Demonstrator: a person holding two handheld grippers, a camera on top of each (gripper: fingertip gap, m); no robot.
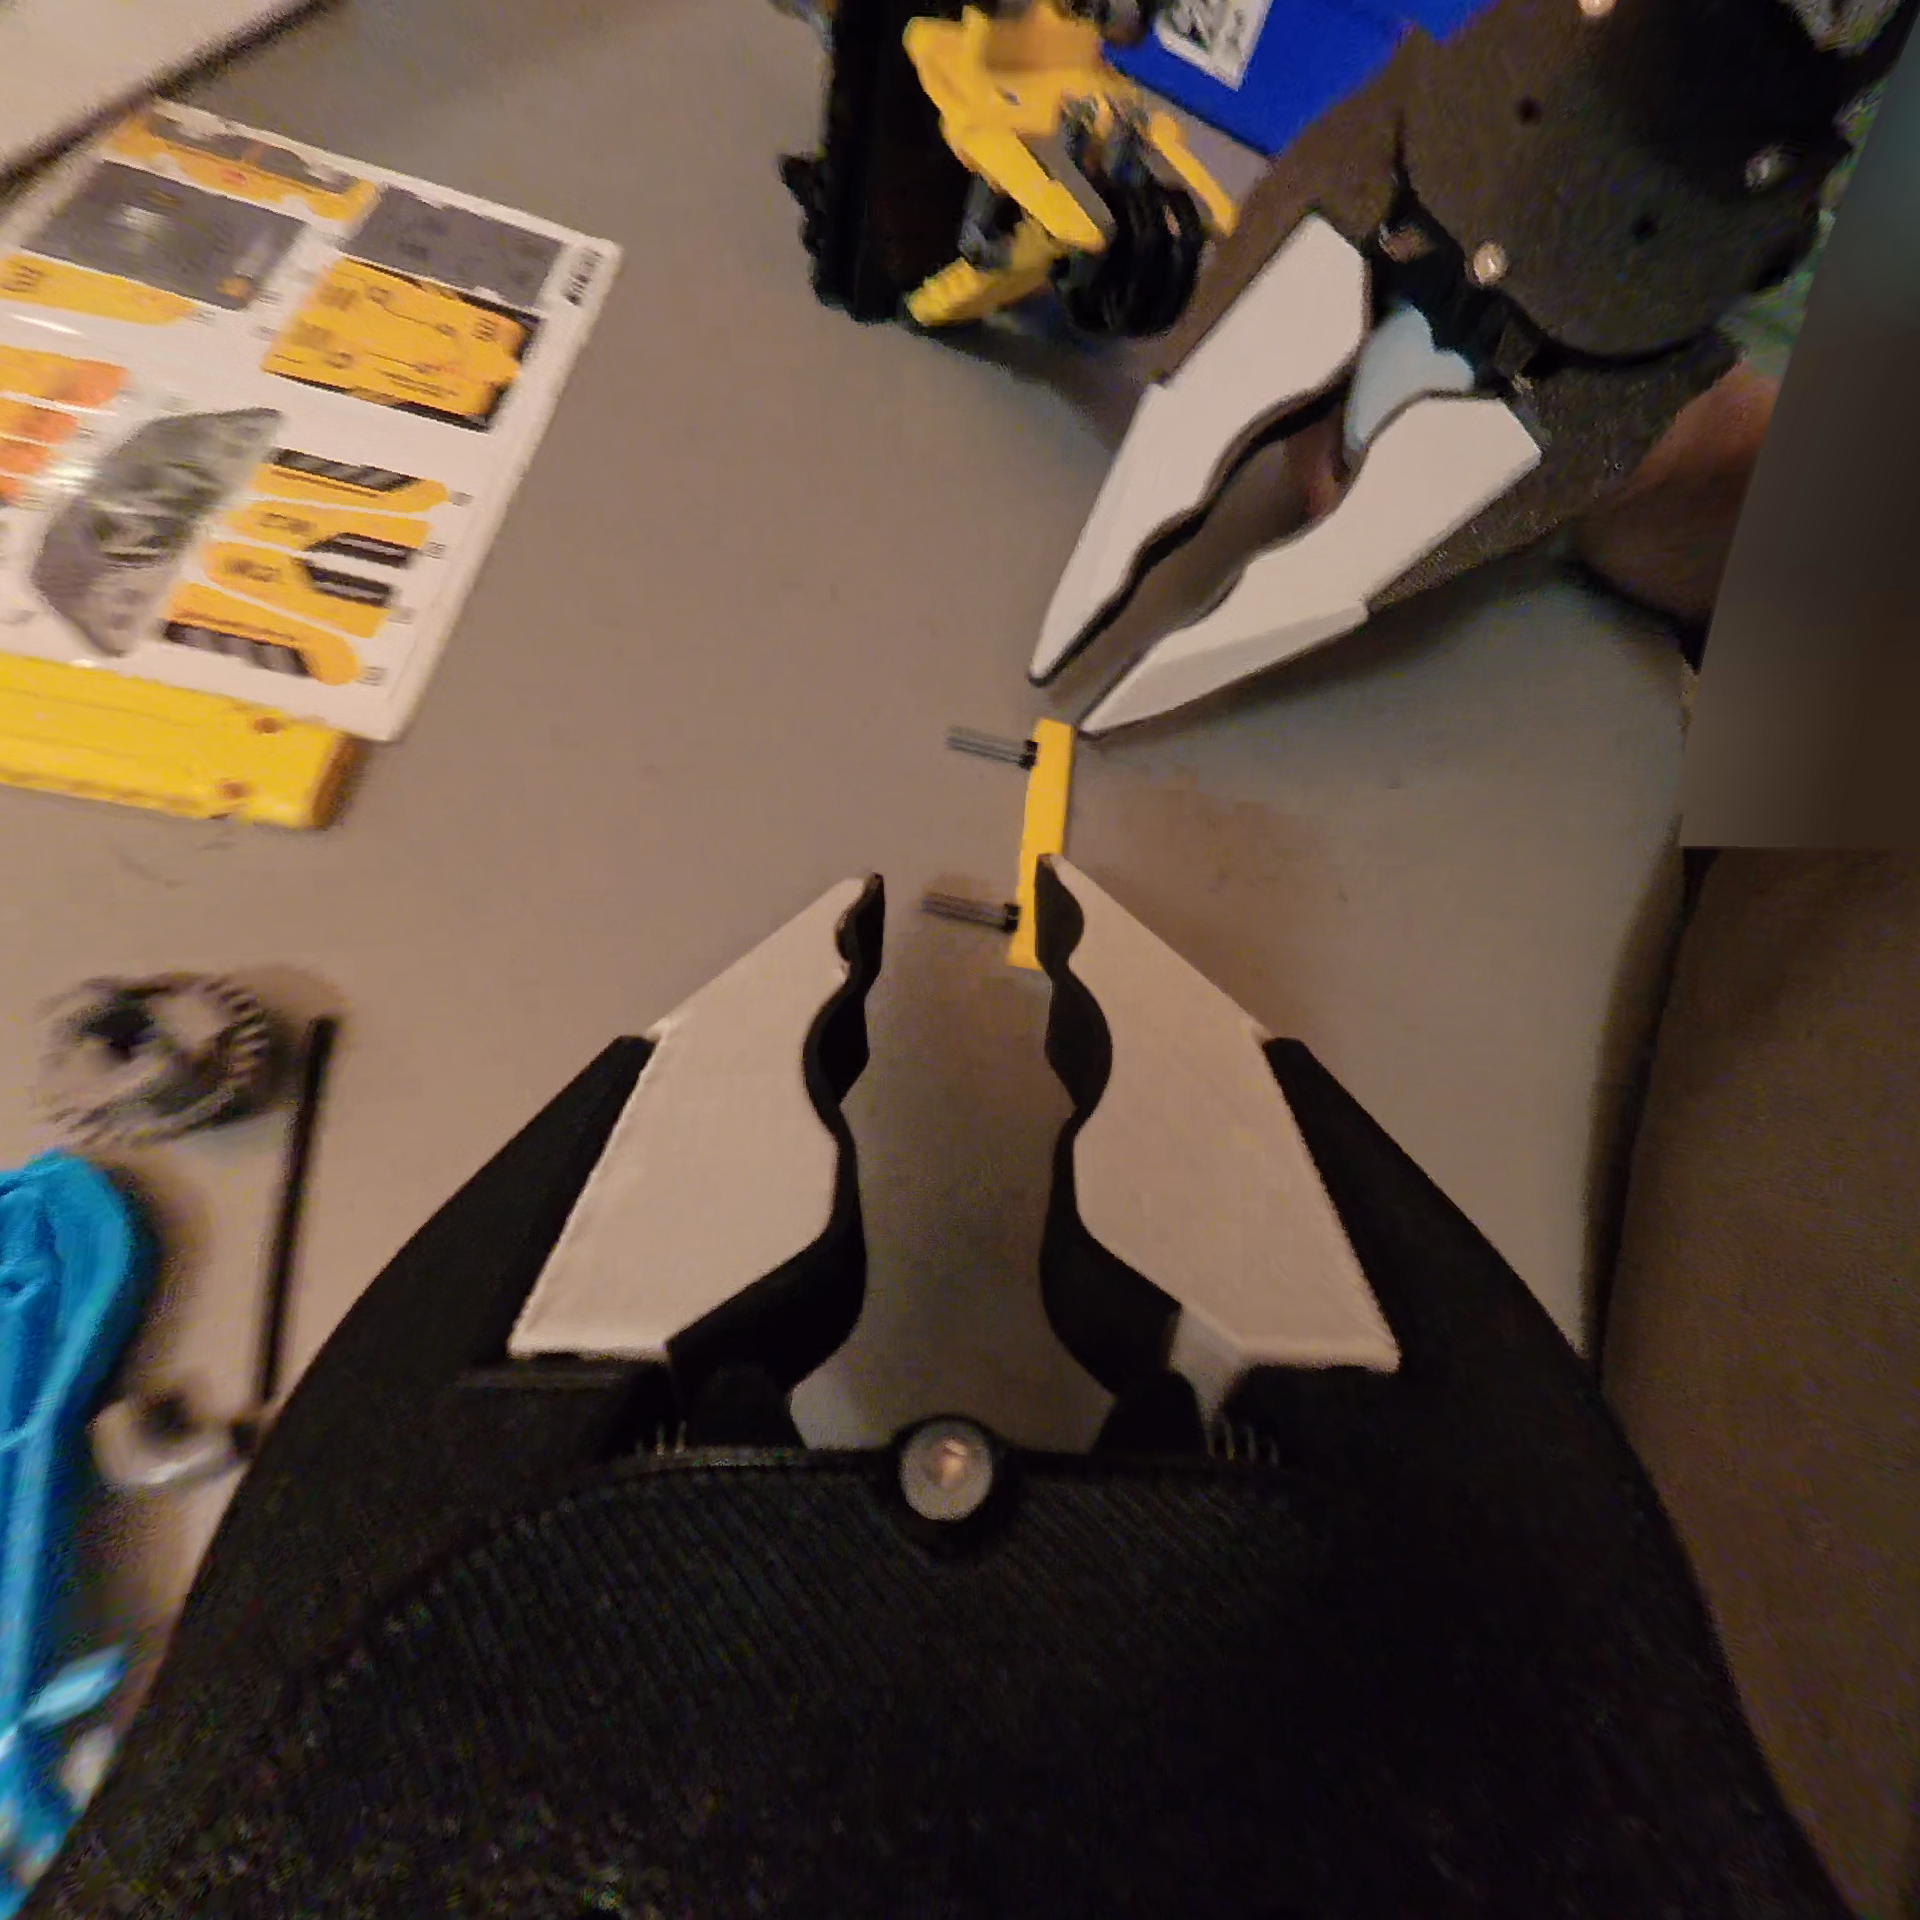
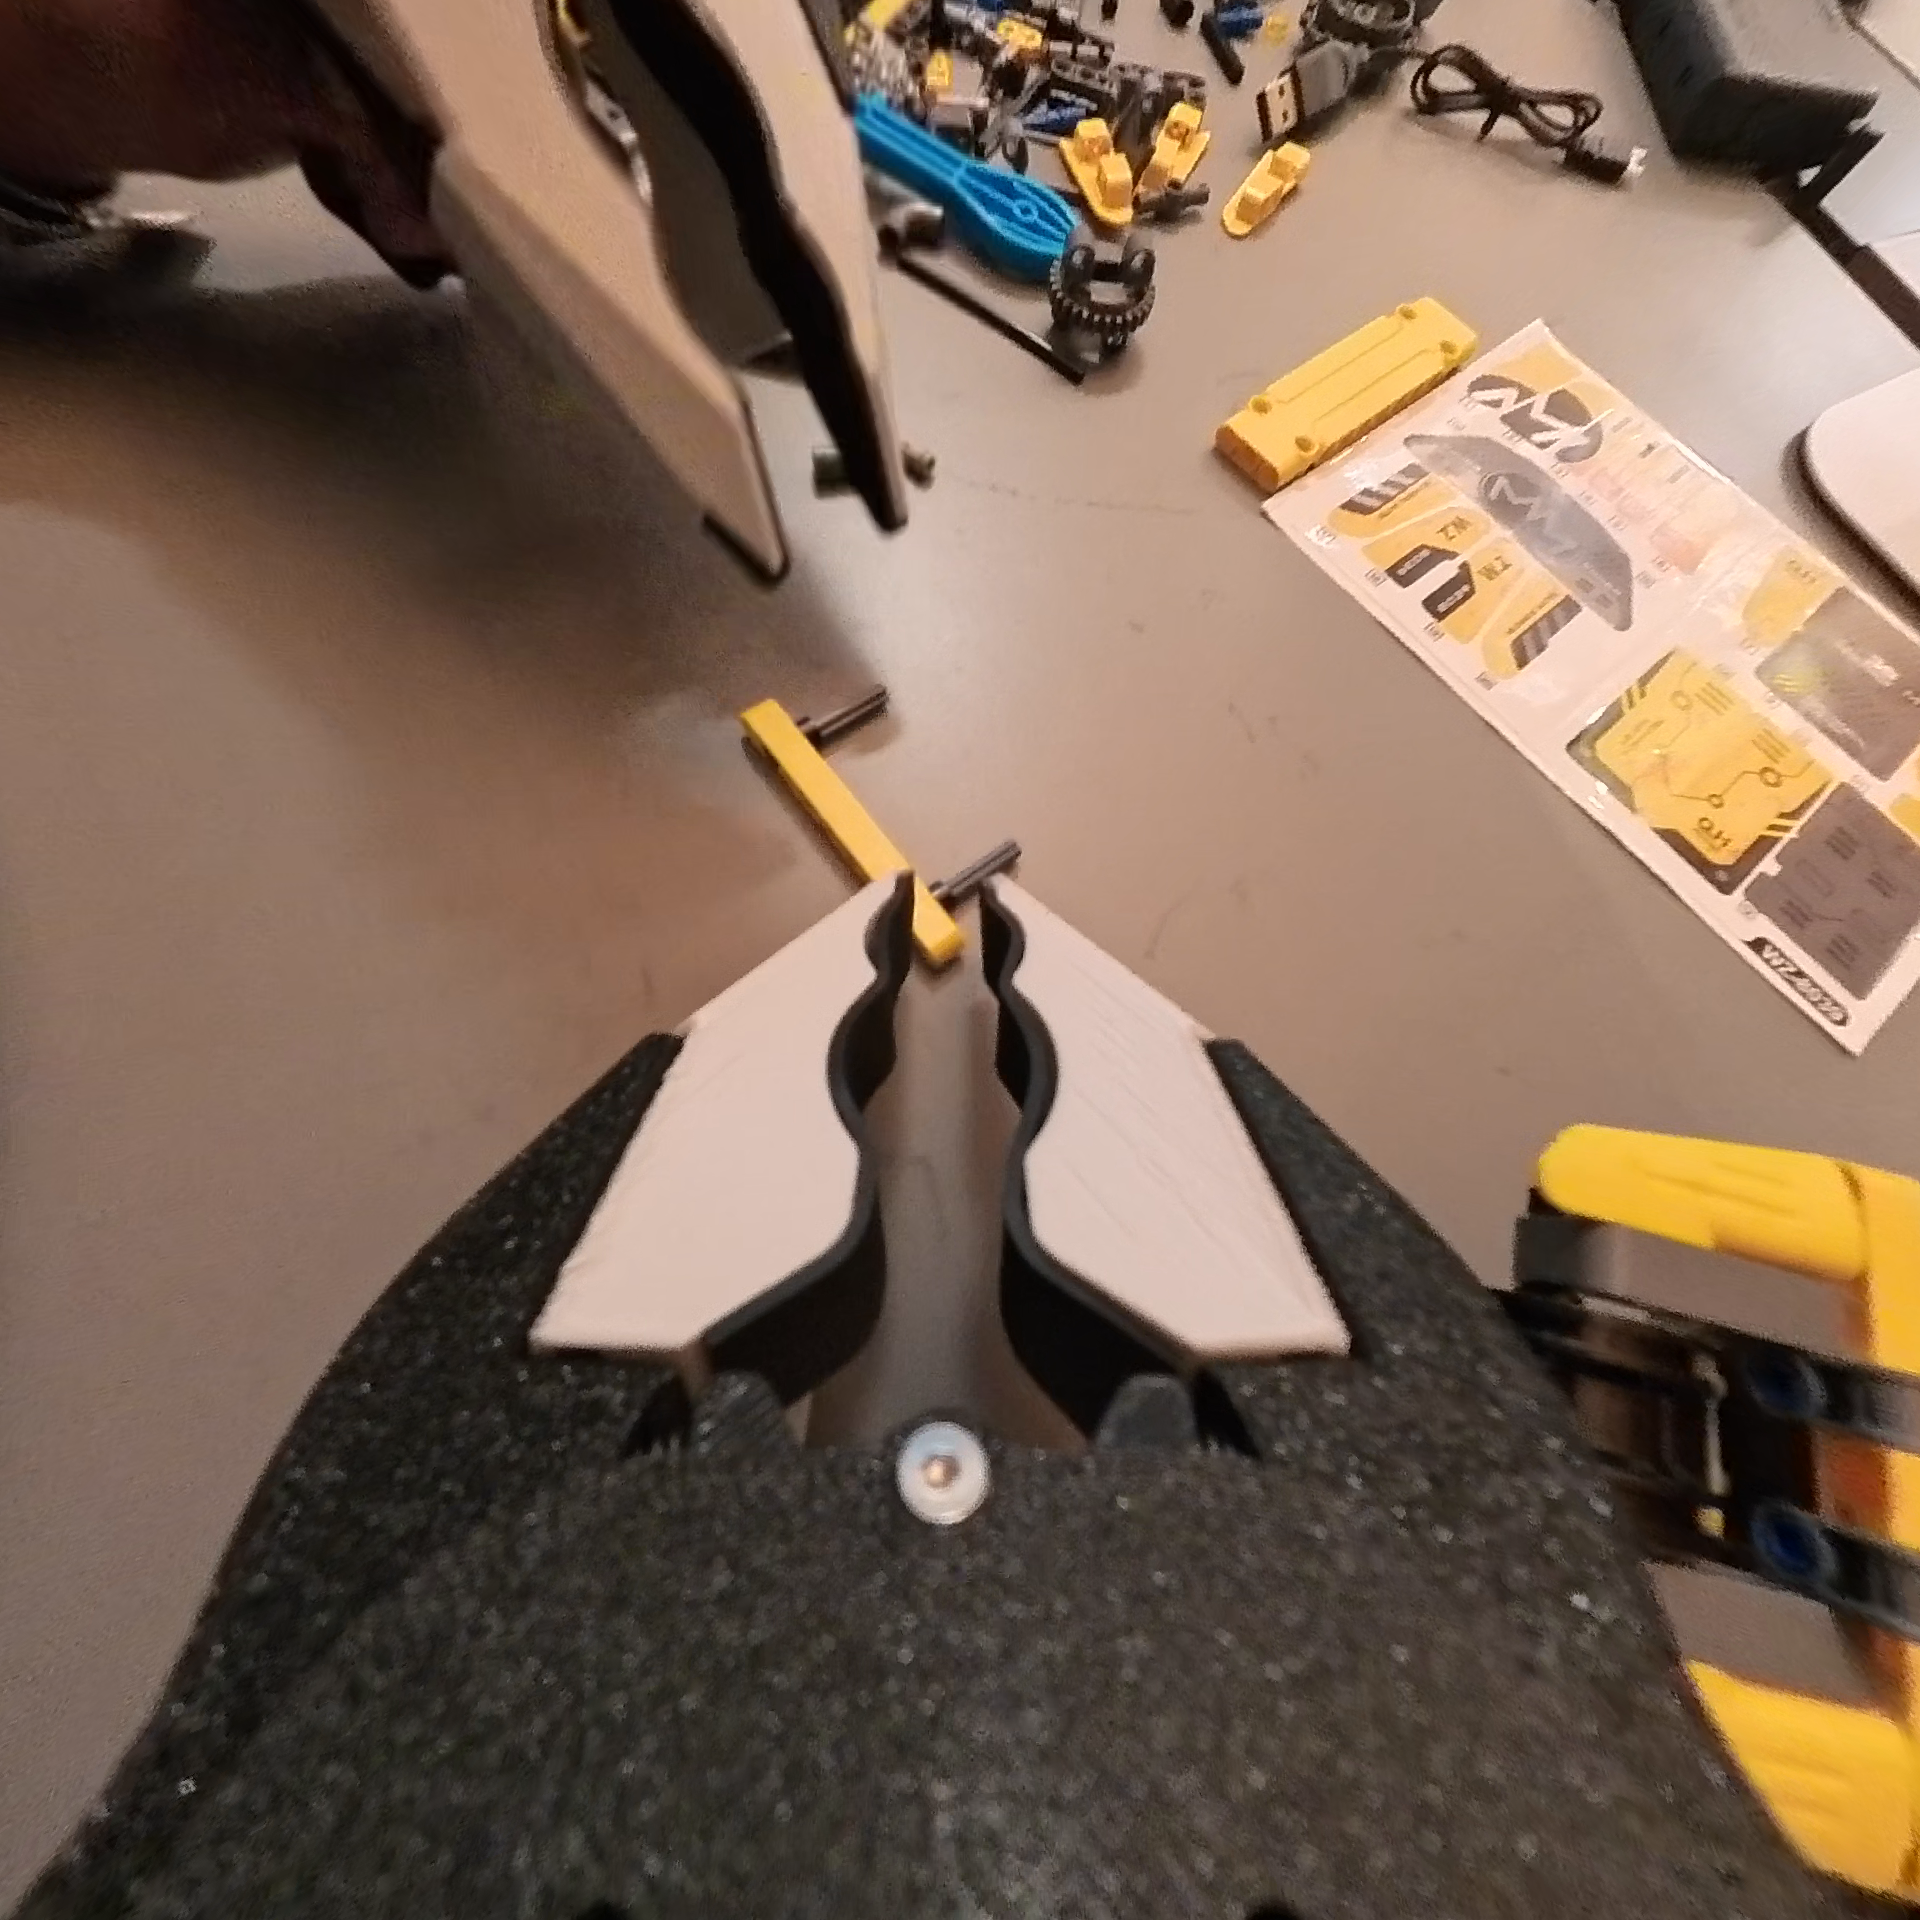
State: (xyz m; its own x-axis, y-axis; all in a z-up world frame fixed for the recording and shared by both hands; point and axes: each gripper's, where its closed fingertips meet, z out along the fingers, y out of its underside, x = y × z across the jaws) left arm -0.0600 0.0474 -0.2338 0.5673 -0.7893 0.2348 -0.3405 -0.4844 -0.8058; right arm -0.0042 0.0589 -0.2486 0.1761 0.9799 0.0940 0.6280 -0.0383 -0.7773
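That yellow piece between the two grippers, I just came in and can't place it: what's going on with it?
A person holds two grippers over a grey table. Both point at a thin yellow beam lying flat with two dark pins sticking out sideways. The right gripper is open, its fingertips straddling one end. The left gripper is open too, one fingertip beside the other end. A sticker sheet and loose building parts lie nearby.

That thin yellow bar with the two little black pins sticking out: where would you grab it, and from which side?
Probably the bare middle of the yellow bar, between its two black pins. It lies flat on the grey table with both pins jutting out one side near its ends, so come from above with fingers across its narrow width. The right hand-held gripper, open, already straddles one end.
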